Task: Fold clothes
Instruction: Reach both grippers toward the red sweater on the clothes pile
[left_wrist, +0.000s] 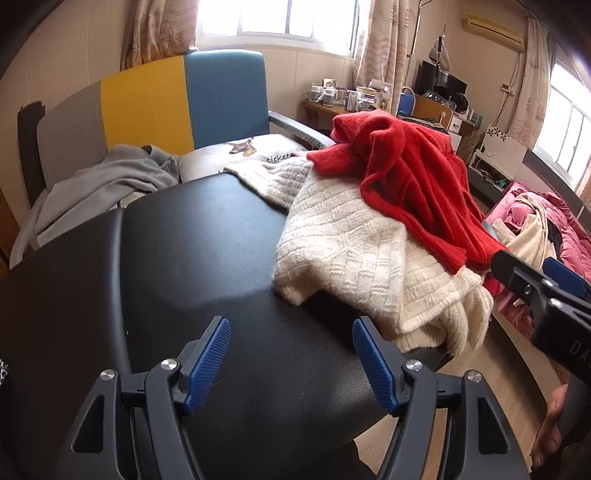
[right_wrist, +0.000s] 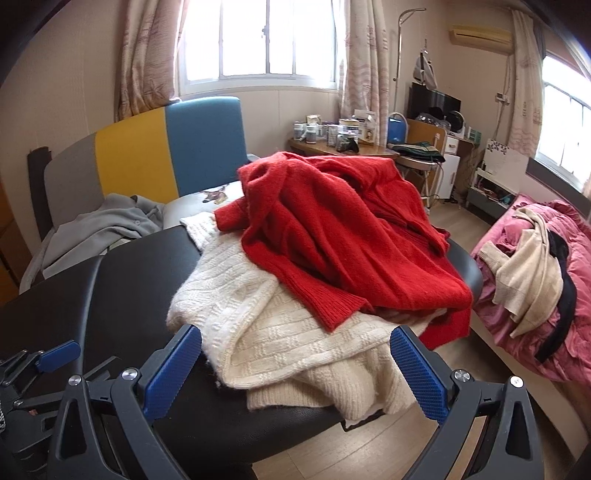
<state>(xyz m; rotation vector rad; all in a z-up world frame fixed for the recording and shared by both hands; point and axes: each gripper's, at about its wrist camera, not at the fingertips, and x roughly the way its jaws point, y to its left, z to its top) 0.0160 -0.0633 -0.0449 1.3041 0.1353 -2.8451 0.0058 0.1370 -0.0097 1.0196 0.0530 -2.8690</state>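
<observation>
A crumpled red sweater (right_wrist: 332, 236) lies on top of a cream knit sweater (right_wrist: 295, 347) on a black padded table (right_wrist: 122, 288). Both also show in the left wrist view, the red sweater (left_wrist: 410, 181) over the cream one (left_wrist: 354, 258), at the right side of the black table (left_wrist: 203, 240). My left gripper (left_wrist: 291, 365) is open and empty over bare black table, left of the pile. My right gripper (right_wrist: 295, 373) is open and empty, its jaws standing either side of the cream sweater's near edge. The right gripper also shows at the right edge of the left wrist view (left_wrist: 535, 280).
A grey, yellow and blue chair (right_wrist: 166, 147) stands behind the table with a grey garment (right_wrist: 107, 225) and a printed cushion (left_wrist: 243, 151) on it. A pink bed (right_wrist: 554, 295) with more clothes lies at the right. A cluttered desk (right_wrist: 340, 144) stands by the window.
</observation>
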